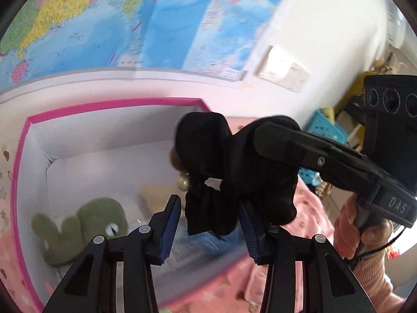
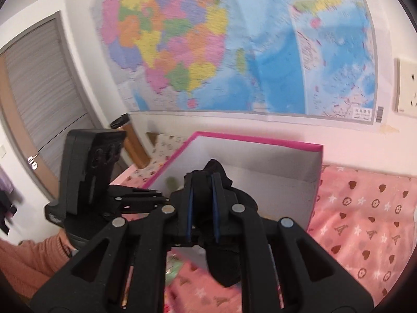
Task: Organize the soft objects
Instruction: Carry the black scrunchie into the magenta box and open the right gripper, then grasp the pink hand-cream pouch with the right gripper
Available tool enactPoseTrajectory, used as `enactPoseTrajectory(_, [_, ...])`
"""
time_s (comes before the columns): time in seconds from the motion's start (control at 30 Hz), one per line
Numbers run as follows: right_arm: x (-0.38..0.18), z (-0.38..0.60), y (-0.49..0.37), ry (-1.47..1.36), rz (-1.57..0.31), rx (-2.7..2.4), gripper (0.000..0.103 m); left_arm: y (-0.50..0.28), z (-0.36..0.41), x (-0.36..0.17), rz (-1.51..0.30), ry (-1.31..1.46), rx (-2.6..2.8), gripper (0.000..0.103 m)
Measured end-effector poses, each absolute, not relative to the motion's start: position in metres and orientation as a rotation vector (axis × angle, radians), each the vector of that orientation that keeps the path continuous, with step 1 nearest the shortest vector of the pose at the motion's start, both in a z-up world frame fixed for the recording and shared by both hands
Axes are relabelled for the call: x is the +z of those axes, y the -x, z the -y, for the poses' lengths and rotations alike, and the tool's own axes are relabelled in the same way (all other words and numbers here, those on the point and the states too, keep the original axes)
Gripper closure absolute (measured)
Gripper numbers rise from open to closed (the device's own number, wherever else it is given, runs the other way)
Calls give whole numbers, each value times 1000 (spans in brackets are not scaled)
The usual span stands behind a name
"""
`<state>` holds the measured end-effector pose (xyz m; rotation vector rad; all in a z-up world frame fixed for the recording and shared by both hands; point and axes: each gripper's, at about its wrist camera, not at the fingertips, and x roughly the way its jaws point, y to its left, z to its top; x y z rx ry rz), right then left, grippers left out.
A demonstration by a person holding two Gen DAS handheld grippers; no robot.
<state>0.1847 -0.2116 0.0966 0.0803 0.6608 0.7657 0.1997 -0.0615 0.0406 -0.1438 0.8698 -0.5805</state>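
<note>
A black fabric hair tie [image 1: 208,161] with pale beads [image 1: 183,182] hangs over the open pink-rimmed box [image 1: 109,104]. My right gripper [image 1: 260,138] reaches in from the right and is shut on the tie's upper part. In the right wrist view the black cloth [image 2: 224,266] is pinched between the blue pads of the right gripper [image 2: 202,195] and droops below them. My left gripper [image 1: 209,221] stands open under the tie. The tie's lower loop hangs between its blue pads, and a thin gap shows at the left pad [image 1: 173,224].
Inside the white box lie a green plush toy [image 1: 78,229], a beige piece [image 1: 161,195] and a blue patterned item [image 1: 203,245]. The box [image 2: 260,143] sits on a pink patterned bedspread [image 2: 365,221] against a wall with a large map [image 2: 234,52]. A blue basket [image 1: 323,127] stands at the right.
</note>
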Motion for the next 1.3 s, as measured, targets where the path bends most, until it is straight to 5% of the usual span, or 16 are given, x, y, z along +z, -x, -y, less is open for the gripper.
enactPoseTrajectory(0.2, [70,213,-230,-101,-721,724,89,-240,66,18,-930,145,-506,59])
enactPoseTrajectory(0.33, [53,217,-259,-117,-778,625,74,-248,65,4,-964,146,-458,57])
enactPoseTrajectory(0.47, [47,231,-261,-151,-791,546,74,-239,66,2,-940,112,-471,56])
enactPoseTrajectory(0.9, [51,248,-200,-170,-784,611,70,-176,59,30,-810,49,-548,51])
enactPoseTrajectory(1.3, [72,245,-111,-137,-729,753,54,-97,30,41,-745,14,-559,43])
